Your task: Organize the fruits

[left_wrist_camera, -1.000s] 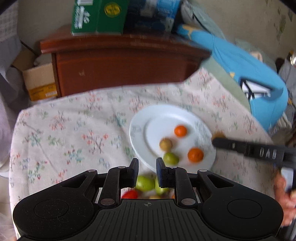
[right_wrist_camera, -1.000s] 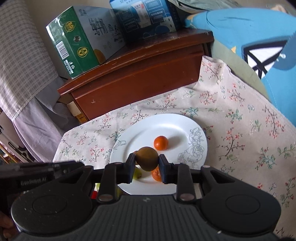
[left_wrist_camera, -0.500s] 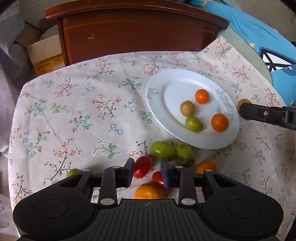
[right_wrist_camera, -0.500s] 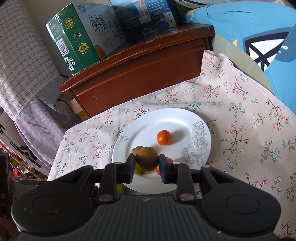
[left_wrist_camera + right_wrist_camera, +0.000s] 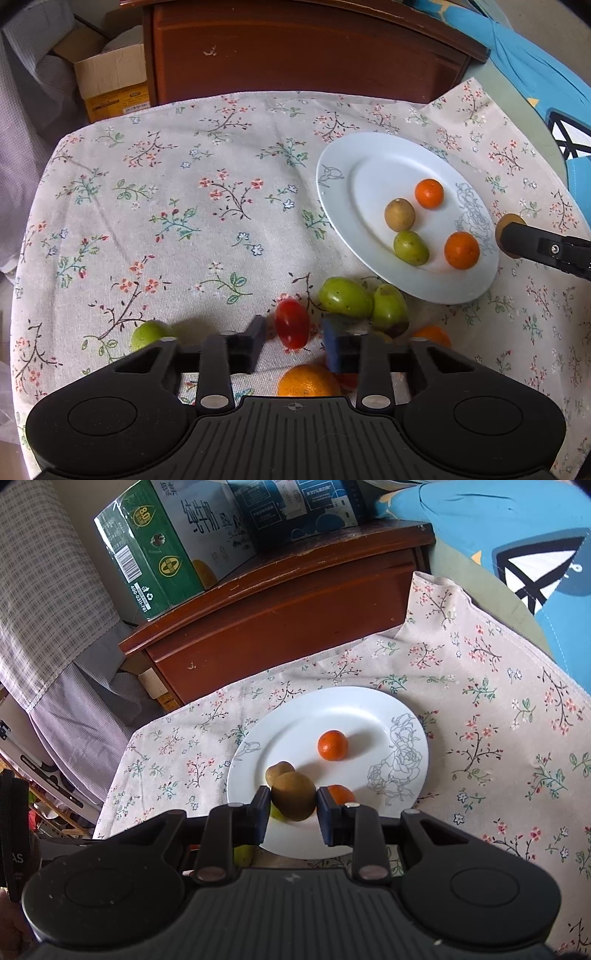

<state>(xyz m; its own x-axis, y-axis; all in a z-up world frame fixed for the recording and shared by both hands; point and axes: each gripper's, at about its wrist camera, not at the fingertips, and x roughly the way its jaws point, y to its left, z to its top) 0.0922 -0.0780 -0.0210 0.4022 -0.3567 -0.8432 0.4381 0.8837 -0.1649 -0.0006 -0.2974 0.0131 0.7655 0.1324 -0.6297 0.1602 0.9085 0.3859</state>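
Observation:
A white plate (image 5: pixel 354 173) on the flowered cloth holds two small oranges (image 5: pixel 429 193), a brown fruit (image 5: pixel 399 214) and a green fruit (image 5: pixel 410 247). Loose on the cloth lie two green fruits (image 5: pixel 345 297), a red cherry tomato (image 5: pixel 291 328) and an orange (image 5: pixel 308 380). My left gripper (image 5: pixel 293 341) hangs low over the cloth, its jaws closing around the tomato with gaps on both sides. My right gripper (image 5: pixel 291 805) is shut on a brown kiwi-like fruit (image 5: pixel 293 795) above the near side of the plate (image 5: pixel 295 723).
A small green fruit (image 5: pixel 147 334) lies at the left of the left gripper, another orange (image 5: pixel 432 336) at its right. Behind the table stand a dark wooden cabinet (image 5: pixel 295 51) with cartons (image 5: pixel 155 546) on top and a cardboard box (image 5: pixel 110 81). A blue cushion (image 5: pixel 517 535) lies at the right.
My left gripper has sunk toward the cloth and tipped down; its jaws stand wider than a second ago, with the tomato between them. The right gripper has kept still with the brown fruit.

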